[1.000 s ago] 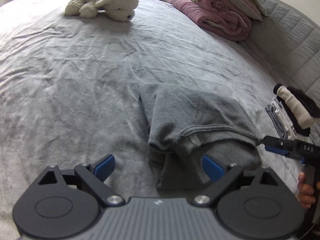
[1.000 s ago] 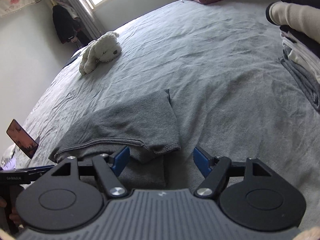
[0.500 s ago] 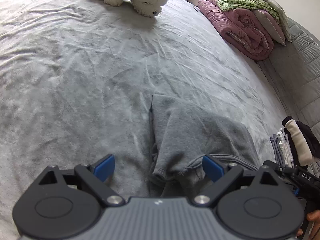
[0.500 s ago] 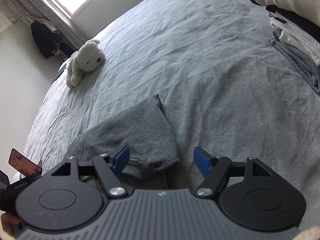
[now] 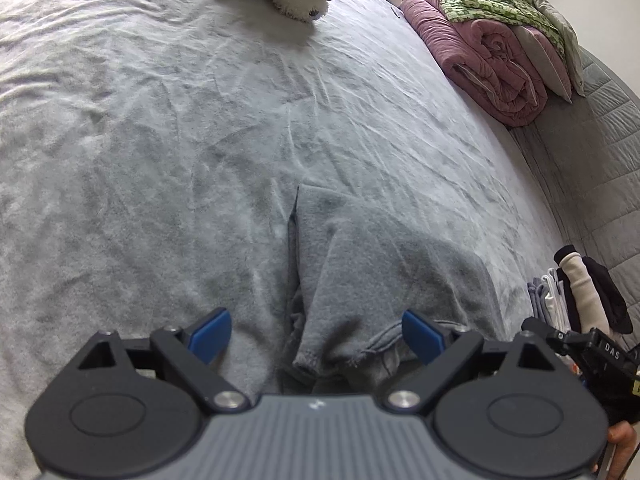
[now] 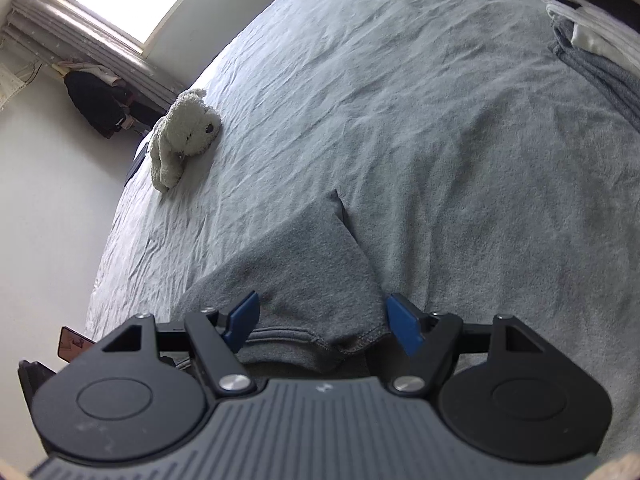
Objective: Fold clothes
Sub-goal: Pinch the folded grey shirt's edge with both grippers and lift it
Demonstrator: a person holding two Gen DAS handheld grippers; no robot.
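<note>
The grey garment [image 5: 384,280] lies partly folded on the bed [image 5: 160,140], its hemmed near edge just ahead of both tools. The left gripper [image 5: 316,332] has its jaws spread, pinching nothing, the cloth from twelve to two o'clock. The right gripper [image 6: 322,318], jaws likewise spread and empty, has the hem between its blue pads [image 6: 404,322], untouched.

Soft daylight from an overexposed window [image 6: 120,4]; faint shadows across the bed [image 5: 200,120]. Sharp throughout, strongly bowed by fisheye, dark at corners.
</note>
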